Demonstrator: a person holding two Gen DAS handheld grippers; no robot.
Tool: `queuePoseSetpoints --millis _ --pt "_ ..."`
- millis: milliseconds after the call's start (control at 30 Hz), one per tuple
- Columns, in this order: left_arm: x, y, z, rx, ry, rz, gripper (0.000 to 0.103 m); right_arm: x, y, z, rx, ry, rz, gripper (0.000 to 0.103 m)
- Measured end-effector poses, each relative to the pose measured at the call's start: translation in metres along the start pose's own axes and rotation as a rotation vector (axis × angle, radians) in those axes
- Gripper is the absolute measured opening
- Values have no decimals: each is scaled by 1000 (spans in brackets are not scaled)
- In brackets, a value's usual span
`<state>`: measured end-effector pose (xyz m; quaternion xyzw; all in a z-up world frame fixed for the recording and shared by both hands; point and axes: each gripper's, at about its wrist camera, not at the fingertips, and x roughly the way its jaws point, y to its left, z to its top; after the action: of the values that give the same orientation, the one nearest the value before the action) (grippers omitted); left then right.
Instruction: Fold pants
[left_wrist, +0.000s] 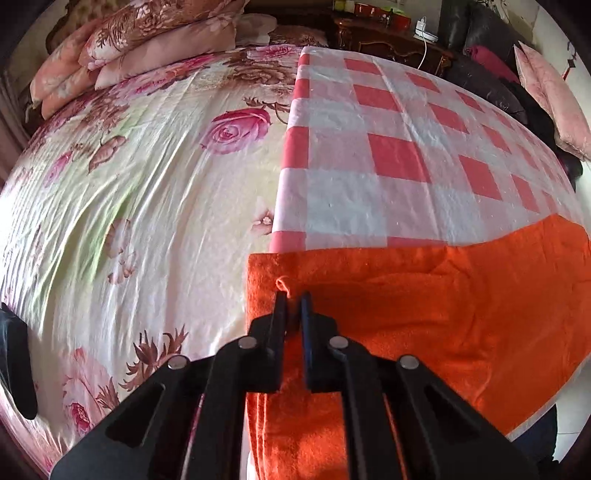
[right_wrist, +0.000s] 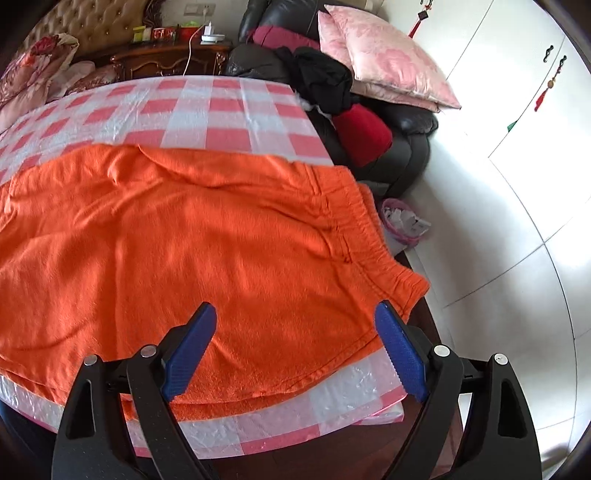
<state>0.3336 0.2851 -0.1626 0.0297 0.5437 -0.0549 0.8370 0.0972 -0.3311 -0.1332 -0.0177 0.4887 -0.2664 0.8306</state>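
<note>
Orange pants (right_wrist: 207, 236) are pinched in the nearly closed left gripper (left_wrist: 294, 295); right gripper (right_wrist: 295, 314) hovers spread wide

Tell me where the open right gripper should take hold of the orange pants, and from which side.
Probably the elastic waistband corner of the orange pants, approached from the near bed edge. That gathered band lies by the corner of the checkered sheet, just beyond the right gripper, whose fingers are spread. The left gripper appears closed on the opposite end.
</note>
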Motion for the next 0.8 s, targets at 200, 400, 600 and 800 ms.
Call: queuePoseSetpoints --millis 200,400,600,800 --pt "-23 20 20 -95 -99 -25 7 10 1 -5 11 44 3 86" --pt "6 25 14 -141 -53 -32 7 -24 7 -3 29 -108 73 86" --pt "11 27 14 -180 -77 -19 7 -43 85 6 -141 -139 330 86" --pt "11 34 18 -206 -92 1 7 -30 141 -22 -369 -64 264 86"
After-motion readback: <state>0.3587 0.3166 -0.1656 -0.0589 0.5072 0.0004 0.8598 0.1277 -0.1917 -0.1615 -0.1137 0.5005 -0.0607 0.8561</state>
